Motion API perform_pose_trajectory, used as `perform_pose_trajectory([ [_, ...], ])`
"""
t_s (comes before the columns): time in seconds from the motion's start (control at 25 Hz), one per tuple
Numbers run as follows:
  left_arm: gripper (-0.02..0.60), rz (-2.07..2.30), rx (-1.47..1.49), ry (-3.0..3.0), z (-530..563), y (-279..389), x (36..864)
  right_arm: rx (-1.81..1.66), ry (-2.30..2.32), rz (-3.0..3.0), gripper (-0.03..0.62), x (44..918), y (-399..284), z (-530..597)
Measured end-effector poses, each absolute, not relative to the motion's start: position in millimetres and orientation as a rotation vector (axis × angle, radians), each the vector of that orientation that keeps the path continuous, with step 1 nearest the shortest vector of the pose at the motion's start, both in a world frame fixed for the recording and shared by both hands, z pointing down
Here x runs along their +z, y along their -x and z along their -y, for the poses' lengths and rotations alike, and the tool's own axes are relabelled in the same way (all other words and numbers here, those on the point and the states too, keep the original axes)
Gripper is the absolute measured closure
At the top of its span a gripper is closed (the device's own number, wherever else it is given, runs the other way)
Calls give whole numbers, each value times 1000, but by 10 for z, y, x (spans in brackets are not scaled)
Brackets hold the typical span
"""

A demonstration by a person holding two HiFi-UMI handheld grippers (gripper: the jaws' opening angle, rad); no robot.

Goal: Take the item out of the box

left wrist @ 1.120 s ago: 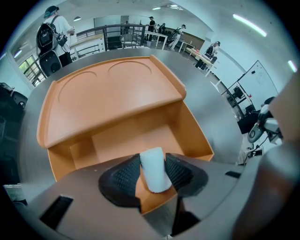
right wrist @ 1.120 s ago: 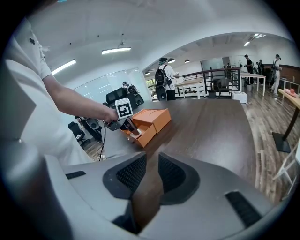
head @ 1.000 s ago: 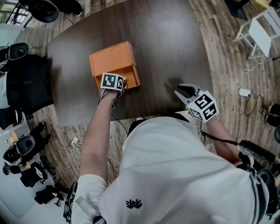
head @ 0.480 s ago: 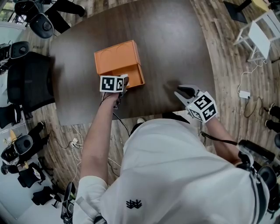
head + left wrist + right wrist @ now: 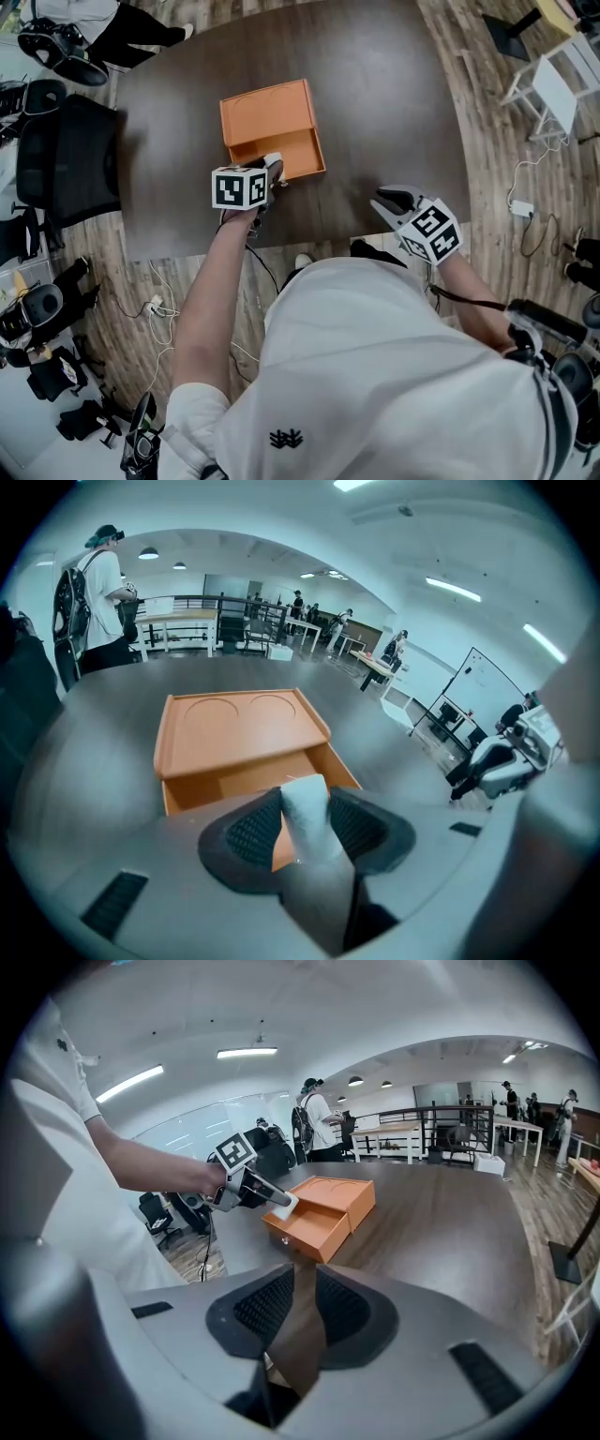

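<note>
Clearly, the left hand-held gripper is pinching the white item, long axis lying along its pads, just above the open orange box at its 6 o'clock edge. The right hand-held gripper is hanging spread and empty over the tabletop at 4 o'clock, farther off.

the box is smooth, matt orange, like coated card or plastic, and the table shows dark wood grain with a faint sheen. the white item looks soft and matt. the left gripper has black, ribbed, rubbery pads in a matt grey plastic shell.
</note>
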State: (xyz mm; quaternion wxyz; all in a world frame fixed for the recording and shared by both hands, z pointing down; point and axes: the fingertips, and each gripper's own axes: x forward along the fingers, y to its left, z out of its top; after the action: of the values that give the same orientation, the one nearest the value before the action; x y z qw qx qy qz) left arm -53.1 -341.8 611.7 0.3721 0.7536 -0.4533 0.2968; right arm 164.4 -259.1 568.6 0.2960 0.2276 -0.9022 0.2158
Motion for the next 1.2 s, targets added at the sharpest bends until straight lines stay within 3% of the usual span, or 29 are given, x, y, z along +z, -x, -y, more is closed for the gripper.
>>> perform_pose_trajectory([
  [1.2, 414, 1103, 374, -2349, 1125, 1289, 4570, 466, -792, 2395, 588, 5274, -211, 1015],
])
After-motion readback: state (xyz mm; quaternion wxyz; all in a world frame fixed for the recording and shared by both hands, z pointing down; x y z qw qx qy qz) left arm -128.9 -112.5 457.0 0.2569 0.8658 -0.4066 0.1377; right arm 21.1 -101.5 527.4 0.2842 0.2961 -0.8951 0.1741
